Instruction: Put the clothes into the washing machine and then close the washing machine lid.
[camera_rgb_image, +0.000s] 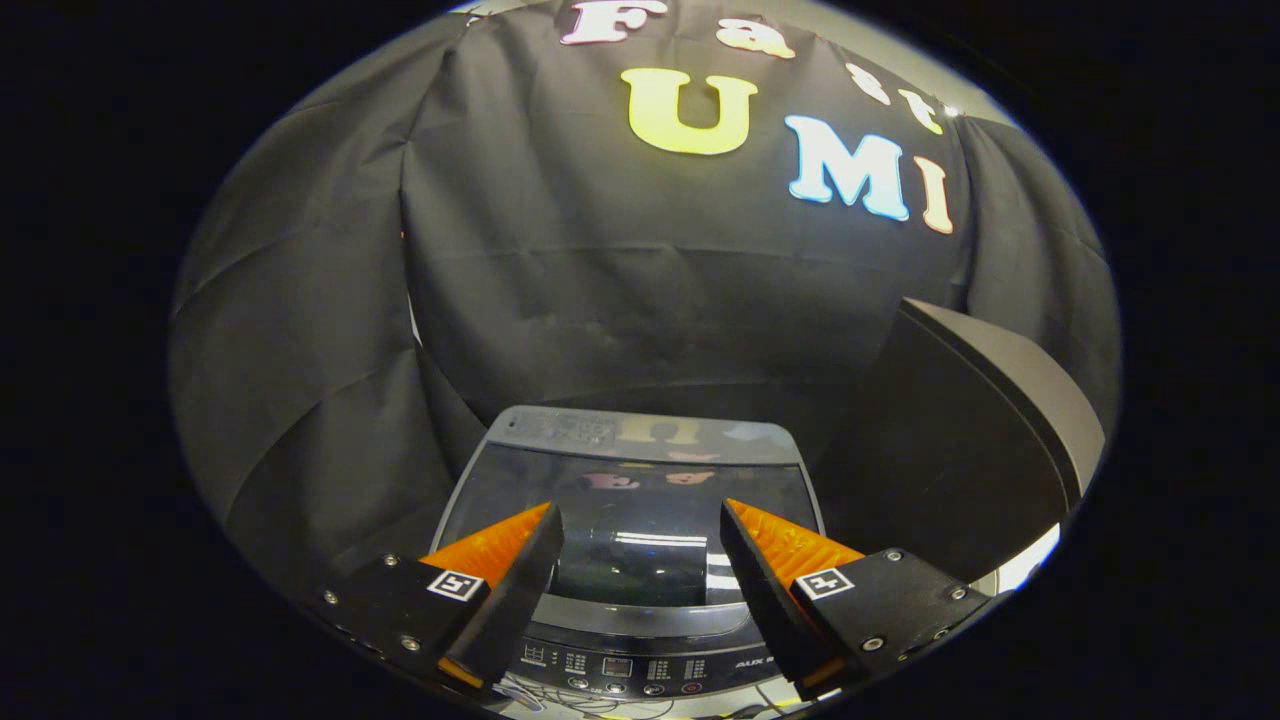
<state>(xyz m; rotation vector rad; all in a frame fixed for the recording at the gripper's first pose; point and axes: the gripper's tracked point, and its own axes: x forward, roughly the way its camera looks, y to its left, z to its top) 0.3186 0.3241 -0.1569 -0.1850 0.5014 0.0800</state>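
Observation:
A grey top-loading washing machine stands below and ahead of me, against the black cloth wall. Its dark glass lid lies flat and closed, mirroring the wall. The control panel with buttons runs along its near edge, under the fingers. My gripper hovers above the lid's near half, open, with nothing between its fingers. Whatever lies inside the drum is hidden under the reflecting lid.
A large dark curved object with a grey rim stands close to the machine's right side. Black cloth hangs behind and to the left. Thin cables lie just in front of the control panel.

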